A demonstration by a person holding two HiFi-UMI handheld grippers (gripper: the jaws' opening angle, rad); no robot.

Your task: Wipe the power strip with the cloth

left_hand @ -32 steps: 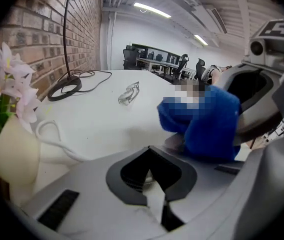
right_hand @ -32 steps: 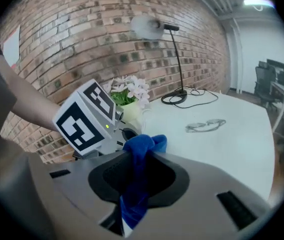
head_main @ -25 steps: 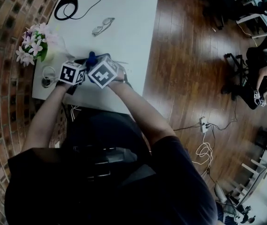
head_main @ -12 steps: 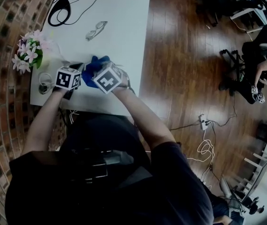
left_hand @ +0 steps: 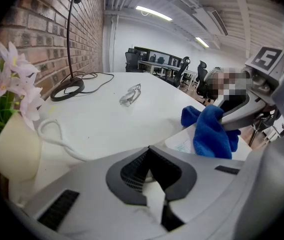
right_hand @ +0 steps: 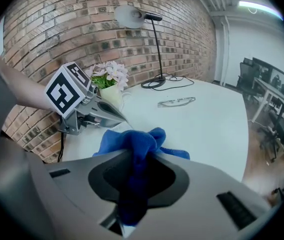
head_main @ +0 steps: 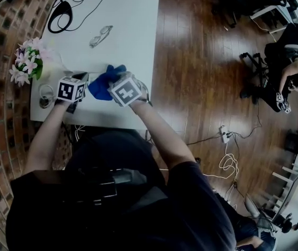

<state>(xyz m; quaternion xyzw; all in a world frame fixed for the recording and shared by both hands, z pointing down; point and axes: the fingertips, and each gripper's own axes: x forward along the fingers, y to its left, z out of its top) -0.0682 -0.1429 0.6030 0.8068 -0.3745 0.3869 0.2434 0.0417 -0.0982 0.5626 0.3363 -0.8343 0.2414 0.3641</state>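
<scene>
The blue cloth is bunched between my two grippers above the white table. My right gripper is shut on the cloth, which fills its jaws and spills out ahead. The cloth rests on a flat white power strip. My left gripper is shut on the near end of this strip, a white edge pinched between its jaws. The two grippers face each other closely across the strip, near the table's front left.
A vase of pink flowers stands close on the left, with a coiled white cable beside it. Glasses and a lamp base with black cord lie farther back. A person sits on the wood floor to the right.
The two marker cubes have drawn apart a little. The blue cloth, barely showing between them before, now lies spread out between the grippers.
</scene>
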